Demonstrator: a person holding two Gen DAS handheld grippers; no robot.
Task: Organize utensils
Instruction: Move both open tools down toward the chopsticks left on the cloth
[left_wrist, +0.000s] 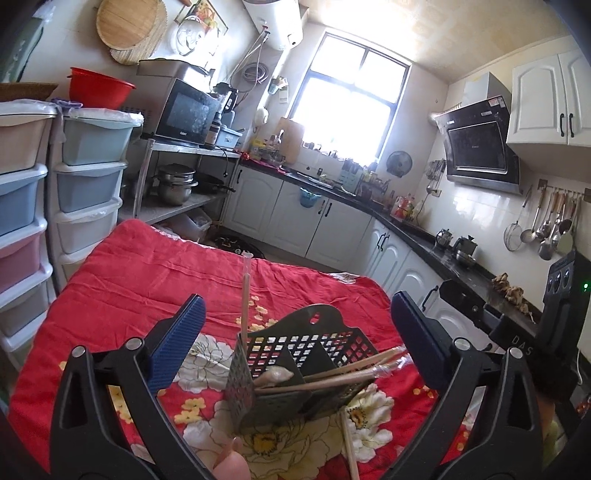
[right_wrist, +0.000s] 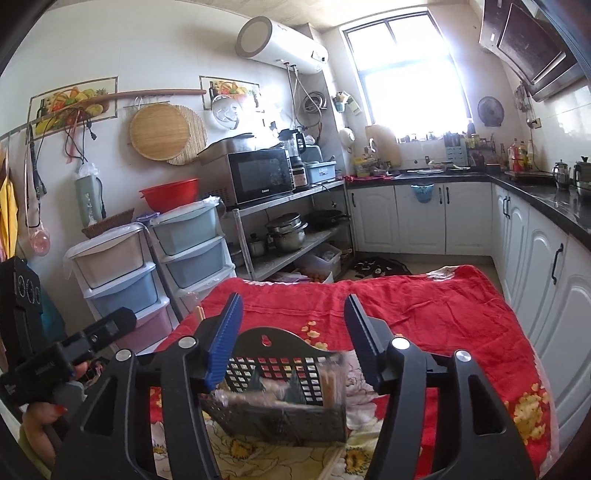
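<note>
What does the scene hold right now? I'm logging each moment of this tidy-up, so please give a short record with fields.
surface: red flowered cloth over a table
holder: dark perforated utensil basket with dividers, standing on the cloth
in the holder: chopsticks leaning to one side, one stick upright
outside the holder: one chopstick on the cloth
left gripper: open, holding nothing
right gripper: open, holding nothing

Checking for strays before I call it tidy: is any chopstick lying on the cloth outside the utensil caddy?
Yes: one chopstick lies on the red floral cloth in front of the caddy.
</note>
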